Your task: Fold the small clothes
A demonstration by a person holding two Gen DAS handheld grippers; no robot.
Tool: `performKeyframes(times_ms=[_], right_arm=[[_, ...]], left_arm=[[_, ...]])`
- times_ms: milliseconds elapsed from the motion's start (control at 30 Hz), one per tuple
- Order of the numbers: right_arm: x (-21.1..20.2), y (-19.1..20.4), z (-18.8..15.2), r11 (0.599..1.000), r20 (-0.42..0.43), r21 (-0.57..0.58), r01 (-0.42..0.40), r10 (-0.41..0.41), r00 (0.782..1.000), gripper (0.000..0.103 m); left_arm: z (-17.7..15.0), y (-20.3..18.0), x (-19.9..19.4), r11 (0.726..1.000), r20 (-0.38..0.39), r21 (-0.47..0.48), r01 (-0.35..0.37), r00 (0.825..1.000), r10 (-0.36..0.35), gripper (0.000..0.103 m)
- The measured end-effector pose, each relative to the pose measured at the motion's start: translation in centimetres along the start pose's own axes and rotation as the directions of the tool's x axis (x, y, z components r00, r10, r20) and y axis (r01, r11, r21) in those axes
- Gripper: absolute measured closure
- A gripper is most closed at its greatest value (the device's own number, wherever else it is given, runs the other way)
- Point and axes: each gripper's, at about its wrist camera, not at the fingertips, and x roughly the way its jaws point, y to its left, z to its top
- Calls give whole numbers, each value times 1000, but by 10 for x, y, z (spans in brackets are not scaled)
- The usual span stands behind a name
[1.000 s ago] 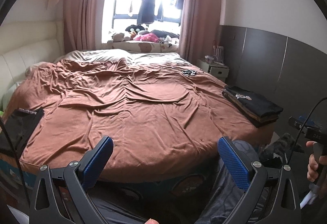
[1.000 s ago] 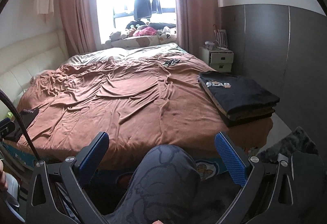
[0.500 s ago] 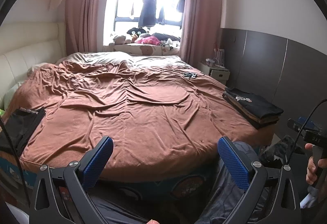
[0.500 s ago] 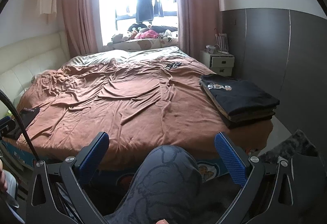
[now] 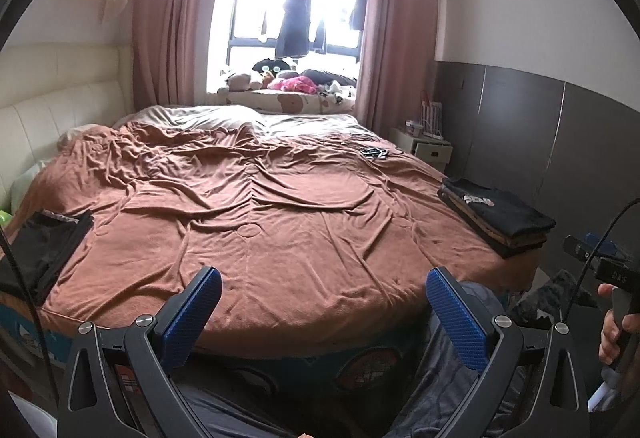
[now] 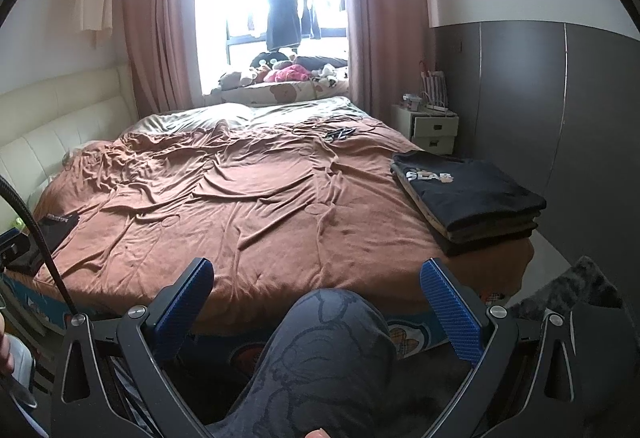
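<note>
My left gripper (image 5: 320, 312) spread wide and empty at the bed's foot, my right gripper (image 6: 316, 302) likewise agape above my knee (image 6: 332, 350), folded clothes stack (image 6: 470, 200) on brown blanket's (image 6: 248, 206) right edge, dark garment (image 5: 38, 254) at its left edge.

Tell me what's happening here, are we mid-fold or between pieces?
Between pieces, it seems. A person facing the bed holds both tongs open and empty just short of its near edge: left tongs, right tongs. Nothing is being handled. A stack of folded clothes sits on the bed's right edge, and a flat black garment lies on the left edge, apparently next. The brown blanket between them holds no clothing near the tongs.
</note>
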Motion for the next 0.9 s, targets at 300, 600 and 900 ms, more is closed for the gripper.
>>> performKeyframes(times_ms=[300,600,900], right_arm=[[1,0,0,1000,-2,9,-2,2,1000,0],[0,-2,1,1000,1,6,-3,3,1000,0],[0,-1,1,1000,3,5,1,-1,1000,0]], left_arm=[[-1,0,-5,1000,10,5,-1,1000,1,0],[-1,1,-5,1000,11,6,0,1000,0,0],[-1,1,-7,1000,15,5,0,1000,0,0]])
